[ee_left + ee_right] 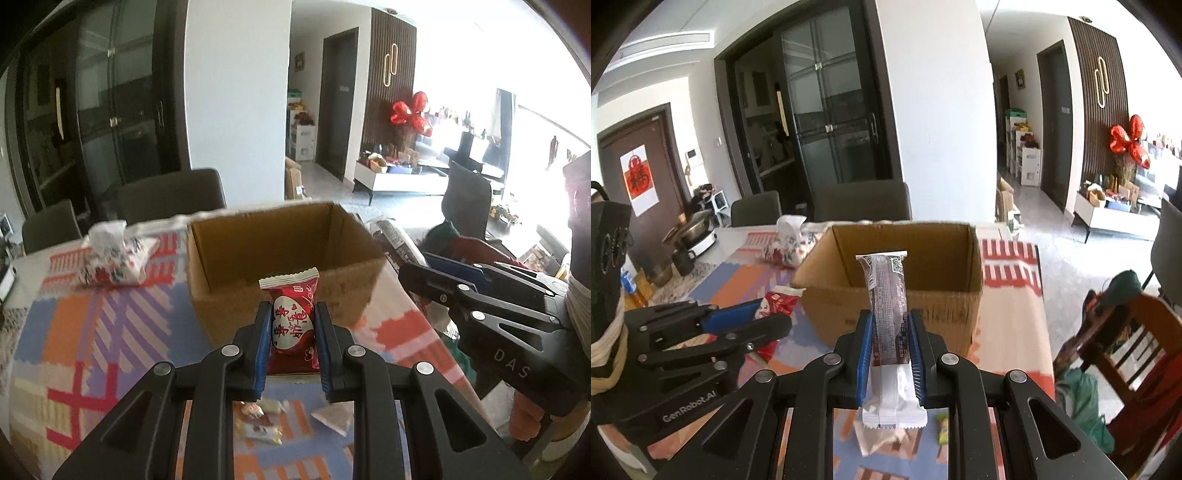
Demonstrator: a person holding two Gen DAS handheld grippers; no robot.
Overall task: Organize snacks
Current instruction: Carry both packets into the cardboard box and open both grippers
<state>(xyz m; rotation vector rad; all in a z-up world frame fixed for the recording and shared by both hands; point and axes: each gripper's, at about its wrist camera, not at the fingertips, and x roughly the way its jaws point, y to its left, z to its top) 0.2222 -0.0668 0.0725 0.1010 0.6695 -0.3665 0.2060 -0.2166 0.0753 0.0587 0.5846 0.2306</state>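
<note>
My left gripper point(293, 325) is shut on a red snack packet point(291, 314) with a white heart, held upright just in front of the open cardboard box point(229, 306). My right gripper point(891, 334) is shut on a long grey and white snack bar point(888, 306), held upright in front of the same box point(945, 314). Each gripper shows in the other's view: the right one at the right point(432, 280), the left one at the left point(764, 317) with its red packet point(777, 302). Loose small snacks point(258, 424) lie on the table below the left gripper.
A patterned cloth point(74, 350) covers the table. A tissue pack point(114, 258) lies left of the box. Dark chairs point(170, 195) stand behind the table. A wooden chair point(1126, 350) stands at the right. A pot and cups point(690, 236) sit at the far left.
</note>
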